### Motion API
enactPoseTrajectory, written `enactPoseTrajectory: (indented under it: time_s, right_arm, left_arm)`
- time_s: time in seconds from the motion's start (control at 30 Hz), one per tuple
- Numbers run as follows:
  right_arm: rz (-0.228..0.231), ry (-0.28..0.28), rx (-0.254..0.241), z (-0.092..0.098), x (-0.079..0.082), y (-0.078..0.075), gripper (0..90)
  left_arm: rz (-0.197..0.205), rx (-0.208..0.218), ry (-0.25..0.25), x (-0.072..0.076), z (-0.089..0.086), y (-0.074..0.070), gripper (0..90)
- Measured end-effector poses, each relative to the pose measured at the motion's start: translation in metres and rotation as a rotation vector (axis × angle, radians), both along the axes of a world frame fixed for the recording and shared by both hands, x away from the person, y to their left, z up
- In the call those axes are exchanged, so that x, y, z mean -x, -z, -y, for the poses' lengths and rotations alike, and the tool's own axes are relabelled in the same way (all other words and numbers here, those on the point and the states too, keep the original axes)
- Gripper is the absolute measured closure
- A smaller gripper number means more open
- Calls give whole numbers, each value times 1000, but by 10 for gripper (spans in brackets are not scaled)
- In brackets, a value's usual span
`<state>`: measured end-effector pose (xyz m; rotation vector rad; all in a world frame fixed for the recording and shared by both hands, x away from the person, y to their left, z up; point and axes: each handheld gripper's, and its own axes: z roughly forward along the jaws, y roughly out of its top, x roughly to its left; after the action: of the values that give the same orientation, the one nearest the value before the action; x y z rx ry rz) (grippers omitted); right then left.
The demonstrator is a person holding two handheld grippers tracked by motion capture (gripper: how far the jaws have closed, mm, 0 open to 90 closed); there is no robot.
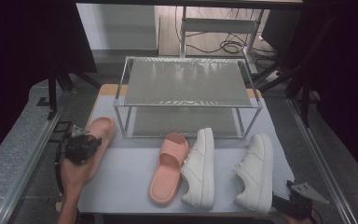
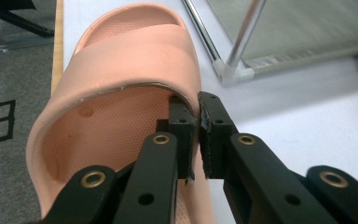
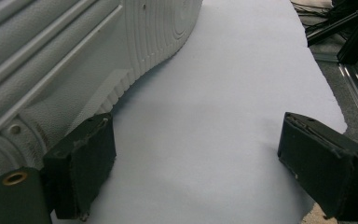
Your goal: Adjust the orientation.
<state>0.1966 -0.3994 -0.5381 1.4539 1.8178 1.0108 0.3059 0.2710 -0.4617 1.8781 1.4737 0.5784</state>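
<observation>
- High view: the two-tier wire shoe rack (image 1: 186, 84) is the biggest thing here, standing at the far half of the white-covered table (image 1: 130, 168), both shelves bare.
- Two white sneakers lie in front of it. One (image 1: 200, 169) is just beside the middle slide; the other (image 1: 255, 171) is at the right, near the table's front edge.
- A pink slide (image 1: 169, 169) lies between the rack's front rail and the front edge, toe toward the rack.
- The held pink slide (image 2: 121, 93) is at the table's left edge, just beside the rack's front-left leg (image 2: 242, 44). It looks like light moulded foam: soft enough to bend under the pads, not fragile, with a matte surface unlikely to slip.
- The strap edge, where strap meets sole wall, seems a sound place to pinch. A thin foam lip can flex and let the shoe swing, so a deeper bite on the strap would probably steady it.
- The left gripper (image 2: 193, 119) is clamped narrow on that strap edge, one pad inside the slide and one outside.
- The right gripper (image 3: 191, 154) stands wide with nothing between its pads, resting low at the heel end of the right sneaker.
</observation>
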Motion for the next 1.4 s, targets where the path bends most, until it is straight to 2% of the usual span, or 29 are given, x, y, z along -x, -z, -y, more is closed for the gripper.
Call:
enactPoseTrajectory:
  time_s: [0.33, 0.83, 1.2, 1.4]
  right_arm:
    - [0, 2, 0, 0, 0, 0, 108]
    - [1, 6, 0, -1, 0, 0, 107]
    - [1, 7, 1, -1, 0, 0, 106]
    - [1, 7, 1, -1, 0, 0, 106]
  left_arm:
    - [6, 7, 44, 23, 0, -4, 847]
    - [11, 16, 111, 63, 16, -8, 848]
    - [20, 23, 164, 81, 31, -10, 846]
    - [29, 24, 204, 80, 45, -13, 842]
